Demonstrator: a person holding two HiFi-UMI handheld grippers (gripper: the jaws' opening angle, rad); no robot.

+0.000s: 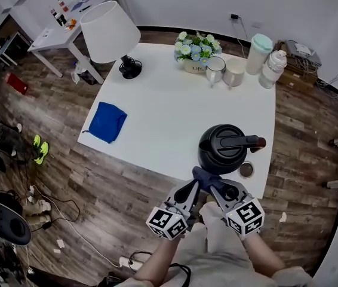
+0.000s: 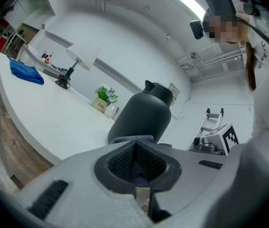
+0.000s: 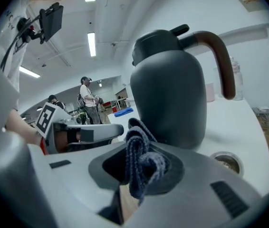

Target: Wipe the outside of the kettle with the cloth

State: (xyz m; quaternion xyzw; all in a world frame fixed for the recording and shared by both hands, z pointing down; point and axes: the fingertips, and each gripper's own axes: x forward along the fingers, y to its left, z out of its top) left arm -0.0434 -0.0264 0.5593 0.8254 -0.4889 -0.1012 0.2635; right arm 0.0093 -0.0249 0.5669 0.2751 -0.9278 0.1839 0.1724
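Observation:
A dark grey kettle (image 1: 223, 148) with a brown-tipped handle stands upright near the front right corner of the white table (image 1: 157, 118). Just in front of it, at the table edge, both grippers meet on a dark blue cloth (image 1: 207, 176). My left gripper (image 1: 197, 183) is shut on one end of the cloth (image 2: 133, 139), with the kettle (image 2: 144, 115) close ahead. My right gripper (image 1: 218, 185) is shut on the other end; the bunched cloth (image 3: 141, 156) sticks up from its jaws right beside the kettle (image 3: 170, 99). The cloth lies against the kettle's lower side.
A second, bright blue cloth (image 1: 108, 121) lies at the table's left edge. A lamp (image 1: 109, 31), flower pot (image 1: 197, 49), two mugs (image 1: 226, 70) and two jars (image 1: 266, 60) stand along the back. A small round dish (image 1: 246, 170) sits beside the kettle.

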